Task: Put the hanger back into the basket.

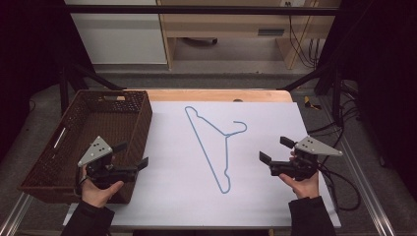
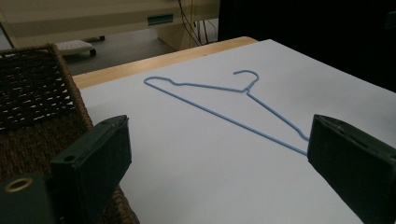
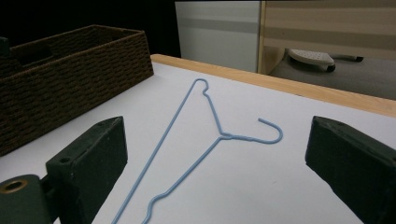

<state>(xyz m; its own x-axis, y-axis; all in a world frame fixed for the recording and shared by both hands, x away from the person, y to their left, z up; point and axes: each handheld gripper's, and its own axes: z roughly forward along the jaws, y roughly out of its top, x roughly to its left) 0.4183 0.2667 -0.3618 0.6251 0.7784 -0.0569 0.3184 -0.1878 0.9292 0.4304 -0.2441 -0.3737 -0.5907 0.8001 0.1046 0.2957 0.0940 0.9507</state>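
Table (image 1: 275,206) carries a white sheet; everything below is placed relative to the blue wire hanger (image 1: 210,143) lying flat at mid-sheet.

Basket (image 1: 88,132): brown wicker, on the person's left of the hanger, well apart from it, appears empty from the high view.

Hanger: long straight bar runs diagonally, from the far-left corner (image 1: 188,109) to the near loop (image 1: 225,189). Hook (image 1: 239,127) points to the person's right, toward the right gripper's side. Nothing touches it.

Left gripper (image 1: 132,156): sits left of the hanger, just beside the basket's near corner. Jaws spread wide, holding nothing. In the left gripper view the hanger (image 2: 224,100) lies ahead and between the jaws, with its near end running behind the right-hand jaw.

Right gripper (image 1: 276,148): right of the hanger, near the hook side. Jaws also spread wide, empty. In the right gripper view the hanger (image 3: 187,140) lies straight ahead between the jaws, hook (image 3: 273,133) nearest its right-hand jaw.

Judgement: both tools sit about level with the hanger's lower half, one each side. The right one looks closer to the neck and hook, the left one to the long bar. Wire is thin and flat on the sheet, so a pinch needs the jaws across the wire, not along it.
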